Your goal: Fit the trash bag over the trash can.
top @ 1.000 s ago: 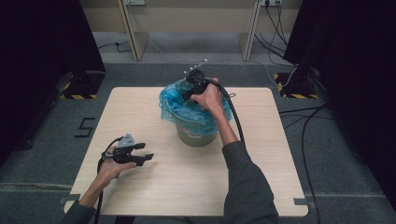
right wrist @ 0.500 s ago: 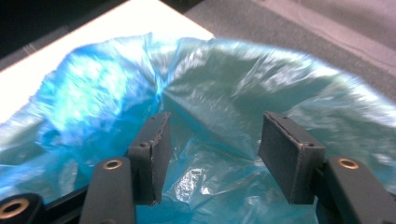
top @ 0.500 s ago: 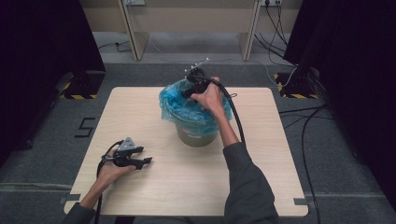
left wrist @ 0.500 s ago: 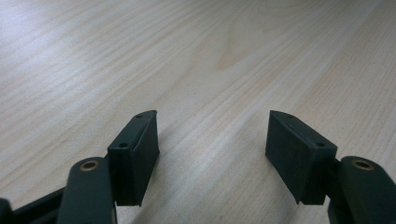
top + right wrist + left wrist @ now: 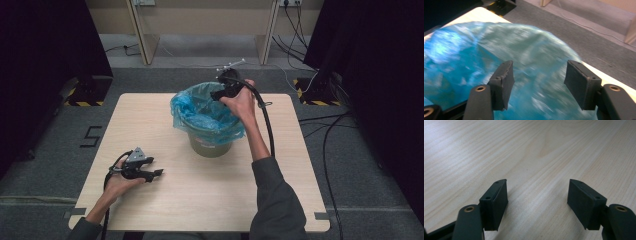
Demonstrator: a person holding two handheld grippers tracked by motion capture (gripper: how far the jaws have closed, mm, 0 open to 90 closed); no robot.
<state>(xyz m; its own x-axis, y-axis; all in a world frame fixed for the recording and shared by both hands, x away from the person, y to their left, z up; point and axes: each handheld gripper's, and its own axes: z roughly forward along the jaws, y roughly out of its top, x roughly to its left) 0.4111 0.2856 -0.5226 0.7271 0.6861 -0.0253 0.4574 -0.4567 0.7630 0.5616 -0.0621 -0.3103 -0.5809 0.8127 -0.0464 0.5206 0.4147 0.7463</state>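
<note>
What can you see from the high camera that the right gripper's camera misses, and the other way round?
Only the high view shows the whole green bin, the left gripper resting low on the table, the person's arms, and the number 5 taped on the floor.

Only the right gripper view shows its two fingers up close, standing apart with nothing between them.

Both show the blue bag lining the bin, the right gripper by its rim, the pale wooden table and the grey floor.

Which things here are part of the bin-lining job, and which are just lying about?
In the job:
- blue bag, lining the bin
- green bin
- right gripper, jaws open above the bag's far rim

Just lying about:
- left gripper, open and idle on the table
- floor cables
</note>
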